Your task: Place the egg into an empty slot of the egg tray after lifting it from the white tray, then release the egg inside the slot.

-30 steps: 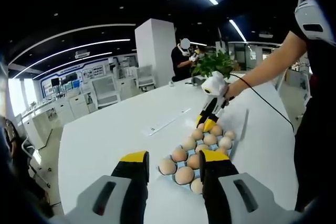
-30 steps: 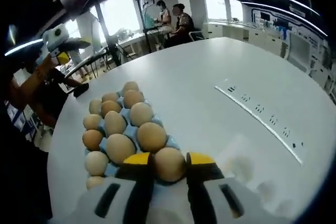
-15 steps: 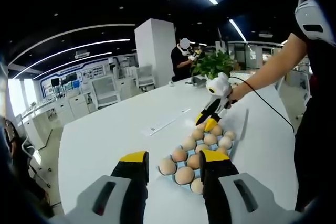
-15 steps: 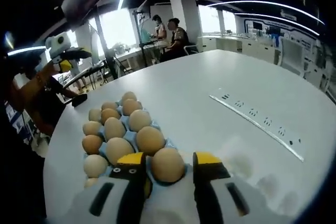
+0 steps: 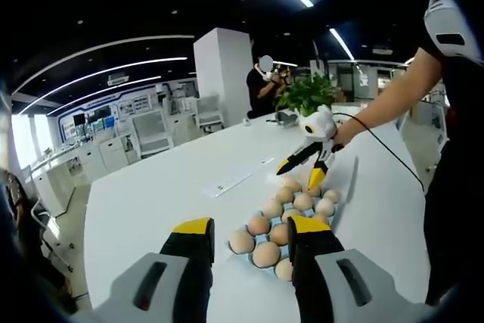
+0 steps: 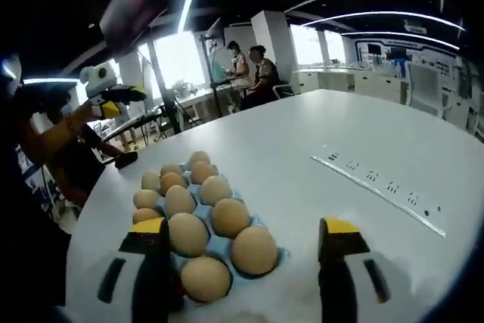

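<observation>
A blue egg tray (image 6: 266, 224) holding several brown eggs lies on the white table. In the right gripper view, my right gripper (image 6: 242, 229) stands wide open above the tray's near end, and one egg (image 6: 253, 251) rests free in a slot between and below its jaws. The left gripper view has the same tray (image 5: 243, 251) just beyond my left gripper (image 5: 249, 226), which is open and holds nothing. The right gripper (image 5: 300, 175) hovers open over the tray's far end there, held by a person's hand. The left gripper (image 6: 125, 102) appears small at the upper left.
A flat power strip (image 6: 378, 179) lies on the table to the right of the tray, also seen as a strip (image 5: 234, 181) beyond it. A potted plant (image 5: 306, 92) stands at the table's far end. People sit and stand in the background. A person's arm (image 5: 386, 100) reaches in from the right.
My right gripper has gone from shut on an egg to wide open, leaving the egg in the tray slot, and has risen a little. The left gripper has stayed still.
</observation>
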The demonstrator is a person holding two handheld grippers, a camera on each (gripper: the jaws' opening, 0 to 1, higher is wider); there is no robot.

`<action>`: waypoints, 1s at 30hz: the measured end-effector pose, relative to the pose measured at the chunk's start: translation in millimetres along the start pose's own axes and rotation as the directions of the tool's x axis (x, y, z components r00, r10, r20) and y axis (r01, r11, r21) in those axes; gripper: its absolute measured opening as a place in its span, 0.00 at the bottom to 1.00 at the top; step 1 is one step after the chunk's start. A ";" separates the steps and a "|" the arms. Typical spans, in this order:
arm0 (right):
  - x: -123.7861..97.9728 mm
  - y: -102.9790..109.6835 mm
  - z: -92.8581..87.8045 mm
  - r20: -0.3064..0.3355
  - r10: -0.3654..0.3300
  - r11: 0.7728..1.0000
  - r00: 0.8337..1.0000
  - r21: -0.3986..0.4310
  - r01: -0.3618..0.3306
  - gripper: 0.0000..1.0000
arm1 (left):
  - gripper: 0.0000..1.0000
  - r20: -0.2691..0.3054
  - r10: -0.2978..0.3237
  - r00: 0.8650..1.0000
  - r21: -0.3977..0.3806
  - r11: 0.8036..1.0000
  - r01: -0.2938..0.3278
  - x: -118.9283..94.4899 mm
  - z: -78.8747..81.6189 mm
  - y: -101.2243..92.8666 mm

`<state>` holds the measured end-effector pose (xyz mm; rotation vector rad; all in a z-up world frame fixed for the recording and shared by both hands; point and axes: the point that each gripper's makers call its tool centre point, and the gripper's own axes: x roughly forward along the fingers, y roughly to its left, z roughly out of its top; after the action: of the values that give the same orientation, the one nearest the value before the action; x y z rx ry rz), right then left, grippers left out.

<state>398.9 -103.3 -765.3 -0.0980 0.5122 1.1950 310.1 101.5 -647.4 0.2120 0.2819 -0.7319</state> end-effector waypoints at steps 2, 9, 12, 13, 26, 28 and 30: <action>0.0 2.4 -0.3 -0.003 0.010 1.000 1.000 -0.004 -0.010 0.83 | 0.39 -0.002 0.000 1.000 0.002 1.000 0.000 0.0 -0.3 0.1; -2.7 -1.2 4.2 0.015 -0.001 1.000 1.000 -0.012 0.001 0.82 | 0.39 -0.004 -0.001 1.000 0.001 1.000 0.001 0.4 -0.7 0.0; -5.1 -3.3 7.3 0.038 -0.009 1.000 0.999 -0.005 0.010 0.81 | 0.39 0.000 0.001 1.000 -0.001 1.000 -0.001 0.1 0.2 0.7; -5.6 -3.6 7.7 0.040 -0.012 1.000 0.999 -0.006 0.013 0.81 | 0.39 0.000 -0.001 1.000 -0.001 1.000 0.001 0.2 0.1 0.3; -15.4 -2.9 9.5 0.070 -0.039 0.999 0.997 -0.007 0.039 0.79 | 0.39 -0.003 -0.003 1.000 0.000 1.000 0.003 0.2 0.0 -0.6; -18.5 -2.5 11.7 0.086 -0.046 0.999 0.995 -0.014 0.047 0.78 | 0.39 -0.007 -0.004 1.000 0.001 1.000 0.004 -0.1 -0.8 -1.2; -20.0 -0.8 12.0 0.090 -0.045 0.999 0.995 -0.011 0.047 0.77 | 0.39 -0.007 -0.004 1.000 -0.001 1.000 0.004 -0.1 -1.0 -1.6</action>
<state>398.1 -116.8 -746.2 -0.0664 0.4210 1.1525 308.7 100.6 -648.5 0.2135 0.2892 -0.7354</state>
